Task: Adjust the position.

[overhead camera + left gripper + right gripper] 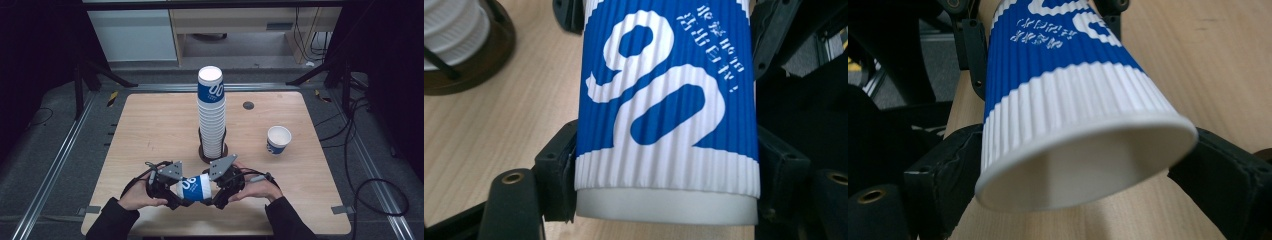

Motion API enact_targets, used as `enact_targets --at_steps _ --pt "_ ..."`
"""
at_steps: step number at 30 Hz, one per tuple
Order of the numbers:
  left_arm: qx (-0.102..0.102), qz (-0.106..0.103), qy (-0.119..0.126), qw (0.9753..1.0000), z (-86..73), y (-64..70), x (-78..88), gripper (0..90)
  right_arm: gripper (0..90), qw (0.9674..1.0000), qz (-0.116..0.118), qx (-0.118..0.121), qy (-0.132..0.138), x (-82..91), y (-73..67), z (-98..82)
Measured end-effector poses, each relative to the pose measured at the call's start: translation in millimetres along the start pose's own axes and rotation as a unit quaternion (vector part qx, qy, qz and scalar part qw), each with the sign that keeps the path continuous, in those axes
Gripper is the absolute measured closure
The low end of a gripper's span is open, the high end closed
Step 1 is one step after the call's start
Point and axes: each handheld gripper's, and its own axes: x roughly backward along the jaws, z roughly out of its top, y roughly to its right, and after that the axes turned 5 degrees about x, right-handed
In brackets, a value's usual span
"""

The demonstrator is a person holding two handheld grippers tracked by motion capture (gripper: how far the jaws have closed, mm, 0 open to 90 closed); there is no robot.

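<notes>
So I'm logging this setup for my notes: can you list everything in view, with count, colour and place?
held cup: one, blue and white, lying sideways between the two grippers at the near edge.
cup stack: one tall stack, white with a blue top cup, mid-table.
stack holder: one, dark, under the stack.
lone cup: one, blue and white, upright, right of the stack.
table: one, light wood.
left gripper: black, at the cup's base end.
right gripper: black, at the cup's rim end.

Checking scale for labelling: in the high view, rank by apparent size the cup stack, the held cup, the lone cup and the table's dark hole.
1. Cup stack
2. Held cup and lone cup: alike, unranked
3. Hole
</notes>
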Motion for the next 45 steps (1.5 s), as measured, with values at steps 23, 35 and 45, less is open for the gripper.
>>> enact_targets --at_steps 23,35,45 --pt "0.017 -0.008 0.14 0.99 -4.8 -5.6 21.1 27.0 7.4 0.9878 -0.023 -0.07 0.137 35.6 10.7 -1.1" --pt "-0.003 -0.029 0.138 0.99 0.3 3.2 13.1 27.1 9.5 0.986 0.014 -0.073 0.149 28.1 8.7 1.3" --pt "-0.007 -0.034 0.125 0.9915 0.8 3.7 7.8 27.1 14.0 0.9865 0.039 -0.077 0.139 23.6 7.9 0.5"
